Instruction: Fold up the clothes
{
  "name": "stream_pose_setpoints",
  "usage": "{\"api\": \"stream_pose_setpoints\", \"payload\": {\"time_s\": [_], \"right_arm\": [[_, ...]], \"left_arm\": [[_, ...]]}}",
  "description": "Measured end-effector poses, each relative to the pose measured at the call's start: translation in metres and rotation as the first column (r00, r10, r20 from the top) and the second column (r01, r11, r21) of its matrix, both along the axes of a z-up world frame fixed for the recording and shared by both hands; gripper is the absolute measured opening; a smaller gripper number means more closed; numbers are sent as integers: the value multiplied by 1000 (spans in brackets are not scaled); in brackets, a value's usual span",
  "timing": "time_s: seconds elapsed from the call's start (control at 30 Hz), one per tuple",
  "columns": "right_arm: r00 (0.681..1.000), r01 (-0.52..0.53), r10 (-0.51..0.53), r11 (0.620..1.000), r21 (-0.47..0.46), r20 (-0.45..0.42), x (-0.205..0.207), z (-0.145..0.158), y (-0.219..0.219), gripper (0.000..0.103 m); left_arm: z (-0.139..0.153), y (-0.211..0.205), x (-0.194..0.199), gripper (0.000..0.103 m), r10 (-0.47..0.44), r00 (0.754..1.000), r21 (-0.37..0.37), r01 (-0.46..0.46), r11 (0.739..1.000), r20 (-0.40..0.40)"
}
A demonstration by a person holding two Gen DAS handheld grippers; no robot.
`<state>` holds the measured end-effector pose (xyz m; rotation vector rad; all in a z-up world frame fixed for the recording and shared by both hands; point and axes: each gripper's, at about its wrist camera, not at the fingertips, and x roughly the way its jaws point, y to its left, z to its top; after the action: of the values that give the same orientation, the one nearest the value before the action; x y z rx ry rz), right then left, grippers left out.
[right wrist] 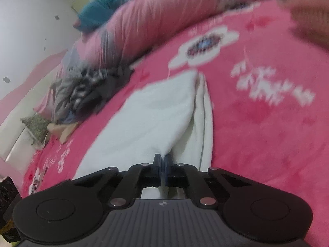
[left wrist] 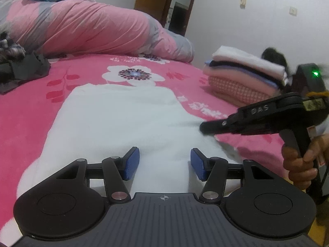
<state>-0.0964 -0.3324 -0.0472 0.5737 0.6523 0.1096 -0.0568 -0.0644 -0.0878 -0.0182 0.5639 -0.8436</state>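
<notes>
A white garment (left wrist: 123, 119) lies spread on the bed (left wrist: 30, 111), over the pink flowered blanket, roughly in the middle of it and running away from the person toward the rolled pink duvet (left wrist: 82, 28) along the far edge. The right gripper (right wrist: 162, 160) has its fingers pinched together on a fold of the white cloth at the garment's near right edge; in the right wrist view the fabric rises into a peak at the fingertips, with a second layer showing beneath it. The left gripper (left wrist: 164, 162) hovers over the near end of the garment with its blue-padded fingers (left wrist: 131, 164) apart and nothing between them.

A stack of folded clothes (left wrist: 244, 76) sits toward the bed's right edge, and a heap of unfolded dark and checked clothes (left wrist: 18, 61) lies toward the left edge.

The risk I see is the pinch. It looks shallow, right at the tips, so the soft cloth may slip out once it is carried across. It also seems to take only the upper layer, so the one beneath could stay behind and the fold come out uneven. With the left fingers not holding anything down, the whole garment may drag over the fuzzy blanket instead of folding, bunching at the far end. A wide sweep to the right could also nudge the finished stack.
</notes>
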Motion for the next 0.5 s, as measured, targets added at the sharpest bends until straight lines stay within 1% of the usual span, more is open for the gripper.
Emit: {"api": "stream_pose_setpoints", "payload": {"time_s": [0.03, 0.1, 0.13, 0.2, 0.23, 0.33, 0.5], "right_arm": [[1000, 7, -7, 1000, -9, 6, -3, 3, 0, 2], [1000, 13, -13, 999, -34, 3, -6, 3, 2, 2], [1000, 13, -14, 999, -48, -12, -5, -2, 3, 2], [998, 11, -16, 997, -76, -58, 1, -18, 5, 1], [998, 14, -19, 997, -77, -65, 2, -22, 5, 1], [998, 24, -26, 998, -53, -52, -1, -18, 1, 4], [996, 86, -86, 996, 25, -17, -30, -3, -25, 6]], "left_arm": [[2, 1, -1, 55, -6, 1000, -11, 6, 1000, -2], [0, -2, -2, 55, -20, 1000, 1, 20, 1000, -3], [-2, -4, -2, 55, -27, 1000, 8, 27, 1000, -3], [-10, -11, -2, 55, -31, 999, 48, 32, 998, -4], [-11, -12, -3, 55, -34, 999, 56, 33, 998, 9], [-11, -14, -6, 55, -44, 999, 72, 42, 997, 32], [-11, -10, -6, 55, -41, 999, 56, 40, 998, 20]]}}
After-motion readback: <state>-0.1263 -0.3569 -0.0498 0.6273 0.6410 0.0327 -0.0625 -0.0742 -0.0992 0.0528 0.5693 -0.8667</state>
